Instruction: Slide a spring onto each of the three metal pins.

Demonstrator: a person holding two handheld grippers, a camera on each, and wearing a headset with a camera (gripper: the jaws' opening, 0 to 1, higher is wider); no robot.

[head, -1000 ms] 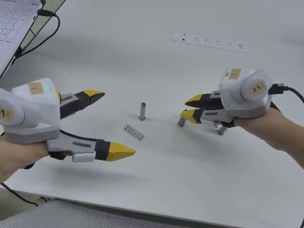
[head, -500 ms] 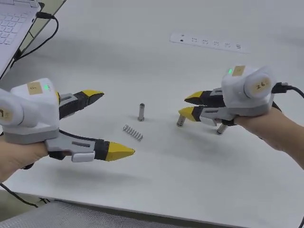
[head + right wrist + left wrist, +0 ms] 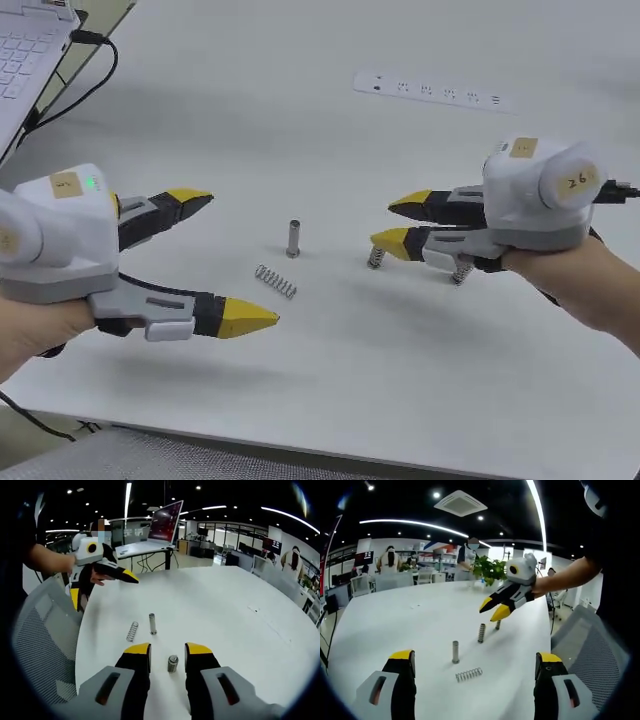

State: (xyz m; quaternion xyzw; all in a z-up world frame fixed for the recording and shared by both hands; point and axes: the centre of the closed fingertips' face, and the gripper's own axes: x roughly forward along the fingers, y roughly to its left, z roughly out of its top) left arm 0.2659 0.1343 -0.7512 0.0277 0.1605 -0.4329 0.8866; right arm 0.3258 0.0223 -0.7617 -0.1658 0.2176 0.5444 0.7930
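Observation:
A bare metal pin (image 3: 293,238) (image 3: 455,651) (image 3: 152,623) stands upright mid-table. Just in front of it a loose spring (image 3: 276,281) (image 3: 469,674) (image 3: 132,631) lies flat. Two more pins carry springs: one (image 3: 377,257) (image 3: 481,632) (image 3: 173,663) just under my right gripper's tips, the other (image 3: 460,272) (image 3: 498,625) partly hidden below that gripper's body. My right gripper (image 3: 385,223) (image 3: 168,650) (image 3: 495,607) is open, its jaws either side of the near sprung pin and apart from it. Left of the loose spring, my left gripper (image 3: 235,258) (image 3: 475,655) (image 3: 105,590) is wide open and holds nothing.
A white power strip (image 3: 432,90) lies at the back of the white table (image 3: 330,370). A laptop (image 3: 25,50) and its black cable (image 3: 75,85) sit at the far left. A mesh chair (image 3: 45,645) stands by the table's near edge.
My right gripper has drawn back a little to the right, away from the near sprung pin, with its jaws slightly wider. The left gripper has stayed where it was.

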